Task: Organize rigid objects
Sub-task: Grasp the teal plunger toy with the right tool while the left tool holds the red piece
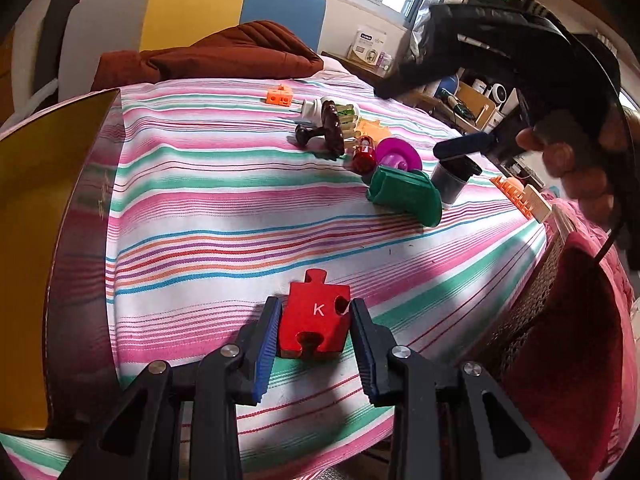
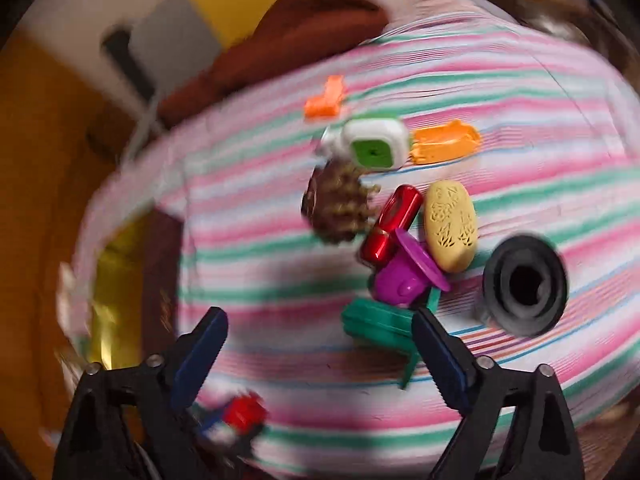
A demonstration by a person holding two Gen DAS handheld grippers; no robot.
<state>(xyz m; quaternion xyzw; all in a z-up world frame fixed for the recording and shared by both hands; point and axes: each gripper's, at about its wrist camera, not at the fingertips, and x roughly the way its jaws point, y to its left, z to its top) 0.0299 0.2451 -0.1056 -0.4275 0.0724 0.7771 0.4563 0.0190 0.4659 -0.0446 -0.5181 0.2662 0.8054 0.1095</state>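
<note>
A striped cloth [image 1: 224, 208] covers the table and fills most of both views. At the left edge of the left wrist view stands a gold box [image 1: 36, 240] with a dark inner wall, probably where the things are being gathered. A loose heap lies in the upper middle to right of that view: a green piece [image 1: 404, 196], a black cup [image 1: 454, 180], a purple piece [image 1: 398, 156], a red cylinder [image 1: 364, 154], a brown piece [image 1: 332, 128] and an orange block [image 1: 279, 95] farther back. The left gripper [image 1: 316, 340], bottom centre, has its jaws clamped on a red puzzle piece [image 1: 316, 320] marked K, one pad on each side edge, the piece just over the cloth. In the blurred right wrist view the right gripper [image 2: 320, 352] hangs over the heap with jaws spread and nothing between the pads; the green piece [image 2: 380, 326] lies just inside its right jaw, the purple piece [image 2: 404, 276] and black cup [image 2: 524, 284] beyond. The step in hand looks like carrying the puzzle piece toward the box while the right gripper lines up its next pick. Next, the right jaws would need to centre over one item, likely the green piece, and close without knocking its neighbours.
</note>
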